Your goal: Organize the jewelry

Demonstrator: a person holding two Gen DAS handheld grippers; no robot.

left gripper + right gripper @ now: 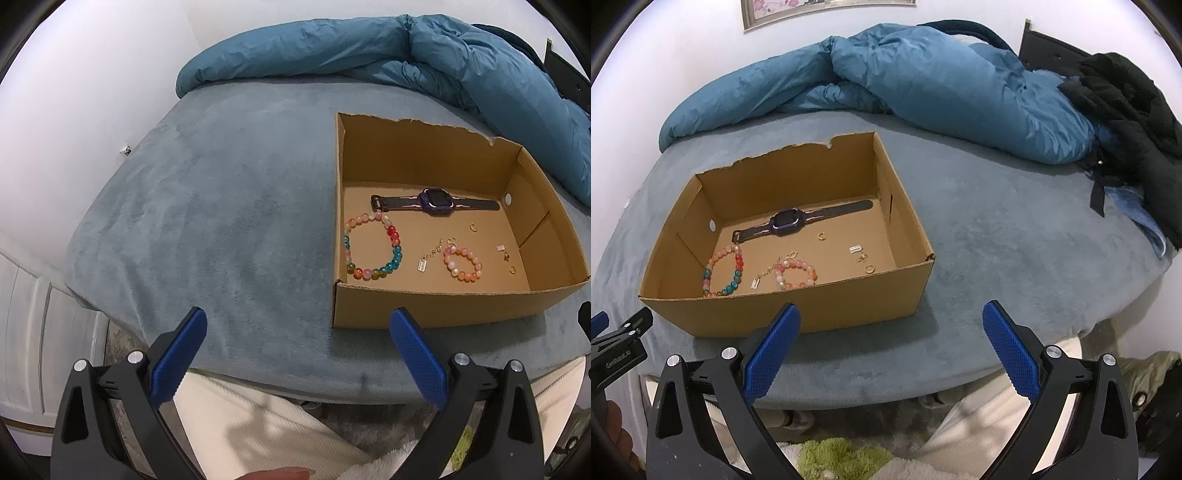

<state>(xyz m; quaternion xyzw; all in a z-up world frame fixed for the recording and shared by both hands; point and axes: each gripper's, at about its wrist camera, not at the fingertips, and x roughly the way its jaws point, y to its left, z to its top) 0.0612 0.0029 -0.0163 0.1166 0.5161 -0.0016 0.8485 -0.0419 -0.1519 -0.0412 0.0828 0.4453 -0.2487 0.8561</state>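
Observation:
An open cardboard box (424, 304) (798, 310) stands on a grey-blue bed. Inside lie a purple watch (432, 200) (785, 221), a large multicoloured bead bracelet (373, 275) (735, 275), a small pink bead bracelet (463, 264) (796, 275) with a gold chain and tag (424, 262), and a few small gold rings and studs (511, 268) (870, 268). My left gripper (298, 321) hangs open over the bed's near edge, left of the box. My right gripper (892, 317) is open too, in front of the box's right corner. Nothing is between either pair of blue pads.
A rumpled teal duvet (923, 81) lies along the far side of the bed, with black clothing (1137, 122) at the right. A person's cream trousers (258, 424) show below the bed edge. A white wall and door (37, 314) stand at the left.

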